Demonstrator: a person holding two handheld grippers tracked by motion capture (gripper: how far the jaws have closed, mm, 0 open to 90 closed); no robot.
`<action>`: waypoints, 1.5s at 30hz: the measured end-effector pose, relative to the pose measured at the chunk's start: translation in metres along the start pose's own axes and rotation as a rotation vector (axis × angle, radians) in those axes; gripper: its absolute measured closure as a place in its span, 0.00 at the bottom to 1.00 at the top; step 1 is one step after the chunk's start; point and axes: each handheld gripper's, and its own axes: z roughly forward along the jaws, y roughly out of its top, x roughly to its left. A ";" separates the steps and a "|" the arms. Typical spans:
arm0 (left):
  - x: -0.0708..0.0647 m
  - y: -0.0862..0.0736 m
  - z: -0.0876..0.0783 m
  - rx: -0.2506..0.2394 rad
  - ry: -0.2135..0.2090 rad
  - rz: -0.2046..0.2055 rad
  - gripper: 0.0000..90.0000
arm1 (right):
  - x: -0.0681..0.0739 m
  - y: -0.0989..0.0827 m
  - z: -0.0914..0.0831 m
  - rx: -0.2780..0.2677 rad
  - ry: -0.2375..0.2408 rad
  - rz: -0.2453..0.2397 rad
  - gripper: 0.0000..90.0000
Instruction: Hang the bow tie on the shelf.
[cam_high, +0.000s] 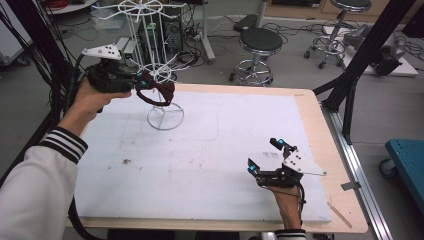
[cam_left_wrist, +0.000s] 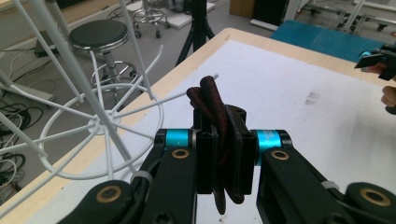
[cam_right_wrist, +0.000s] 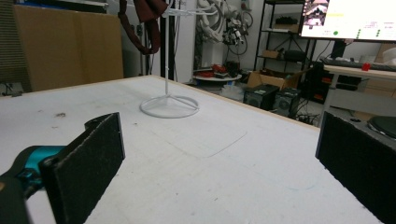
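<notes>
A dark red bow tie (cam_high: 159, 91) hangs in the air next to the white wire rack (cam_high: 165, 117) at the table's far left. My left gripper (cam_high: 140, 82) is shut on it. In the left gripper view the bow tie (cam_left_wrist: 212, 100) is pinched edge-on between the jaws of that gripper (cam_left_wrist: 224, 140), and a prong of the rack (cam_left_wrist: 100, 121) points at it. My right gripper (cam_high: 265, 154) is open and low over the table's near right, nothing between its pads (cam_right_wrist: 93, 158). From there the bow tie (cam_right_wrist: 144, 18) shows high up beside the rack's pole (cam_right_wrist: 166, 56).
A white sheet (cam_high: 210, 150) covers most of the wooden table (cam_high: 320, 130). Black stools (cam_high: 260, 42) stand on the floor beyond the far edge. A black frame post (cam_high: 357, 60) rises at the right, with a blue cart (cam_high: 407, 155) past it.
</notes>
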 end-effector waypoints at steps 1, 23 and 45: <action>0.001 0.000 0.001 0.004 -0.002 0.002 0.92 | 0.000 -0.001 0.000 0.002 0.001 -0.002 0.01; 0.010 -0.003 0.017 0.027 0.053 -0.031 0.92 | 0.002 -0.028 0.007 -0.015 -0.045 -0.006 0.01; 0.008 -0.004 0.015 -0.051 0.028 -0.079 0.02 | 0.004 -0.038 0.010 0.007 -0.048 0.013 0.01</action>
